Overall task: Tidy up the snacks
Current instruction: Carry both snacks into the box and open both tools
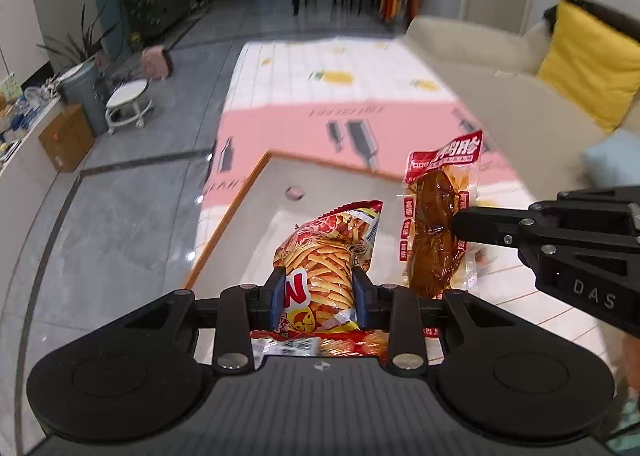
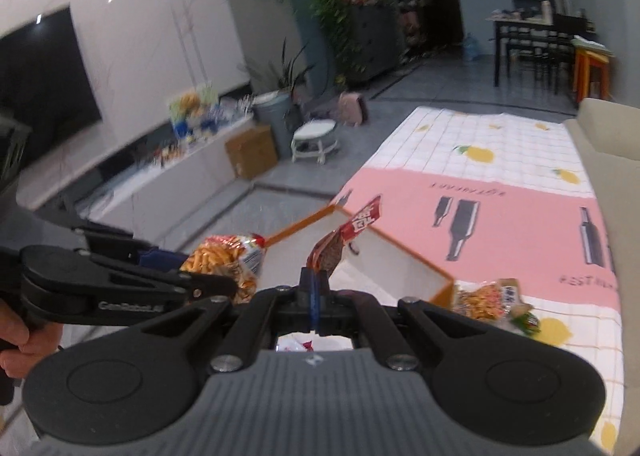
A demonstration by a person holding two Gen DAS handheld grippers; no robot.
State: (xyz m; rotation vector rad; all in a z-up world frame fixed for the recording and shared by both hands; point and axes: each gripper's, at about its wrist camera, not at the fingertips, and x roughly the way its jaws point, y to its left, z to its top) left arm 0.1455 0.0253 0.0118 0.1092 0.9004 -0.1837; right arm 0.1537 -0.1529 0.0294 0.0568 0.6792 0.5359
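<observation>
Snacks, two packets, each held above an open box.

Left gripper (image 1: pixel 319 298): blue pads pressed in on a bag of fries-style chips (image 1: pixel 328 256), centre of the left wrist view, lower half. Bag stands upright between the fingers, its top leaning toward the upper right; its lower end is crumpled behind the fingers. Same bag (image 2: pixel 228 262) appears at centre left of the right wrist view.

Right gripper (image 2: pixel 313 296): fingers nearly together, pinching the thin lower edge of a red-labelled packet (image 2: pixel 340 244) with dark brown contents. In the left wrist view this packet (image 1: pixel 438 224) sits right of centre, upright, just beside the chip bag and apart from it; the right gripper enters from the right edge.

Box (image 1: pixel 256 192): white inside, orange rim, below and behind both packets, centre of both views. One small pinkish item (image 1: pixel 295 192) lies on its floor; what it is cannot be told.

Mat (image 1: pixel 304 96): white grid with lemons, plus a pink bottle-print sheet, under the box.

Loose snack packets (image 2: pixel 492 302): on the mat, just right of the box, right wrist view.

Sofa (image 1: pixel 500 68) with yellow cushion (image 1: pixel 592 64): upper right, left wrist view.
</observation>
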